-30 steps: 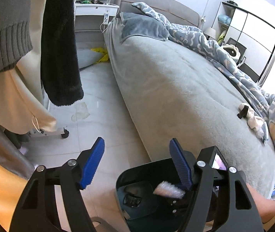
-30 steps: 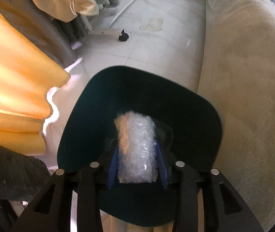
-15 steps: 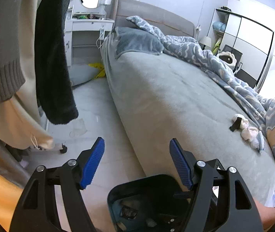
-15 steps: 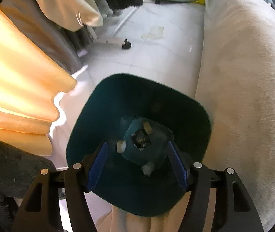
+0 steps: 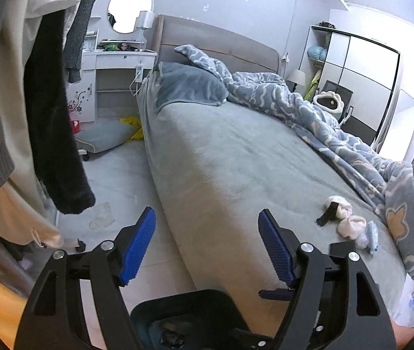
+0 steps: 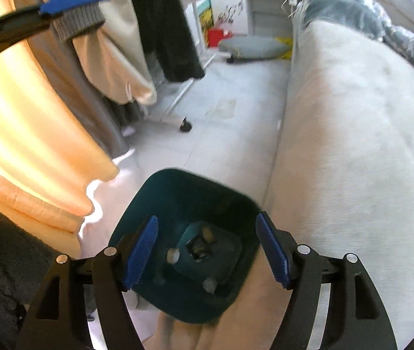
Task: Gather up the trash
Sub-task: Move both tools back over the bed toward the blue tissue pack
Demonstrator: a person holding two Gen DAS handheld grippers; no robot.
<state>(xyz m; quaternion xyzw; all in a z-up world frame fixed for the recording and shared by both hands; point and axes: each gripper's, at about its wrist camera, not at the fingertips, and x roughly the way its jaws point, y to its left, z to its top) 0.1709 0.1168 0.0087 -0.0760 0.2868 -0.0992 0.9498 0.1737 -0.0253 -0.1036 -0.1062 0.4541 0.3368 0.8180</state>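
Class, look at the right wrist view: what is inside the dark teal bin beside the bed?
At the bottom of the teal bin lie a few small pale scraps and a dark piece. The near wall hides part of the floor, so more may be there.

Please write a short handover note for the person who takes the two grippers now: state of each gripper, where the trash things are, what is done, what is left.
Right gripper: jaws just opened, nothing between them, above the dark teal bin on the floor beside the bed.
Left gripper: jaws open, empty, aimed over the bed.
Done: bubble wrap, held a second ago, is released; small pieces lie at the bin's bottom, the wrap itself not clearly seen.
Left: small pale items with a black strip on the bed near the blanket; a flat pale scrap on the floor. Whether these are trash, I cannot tell.
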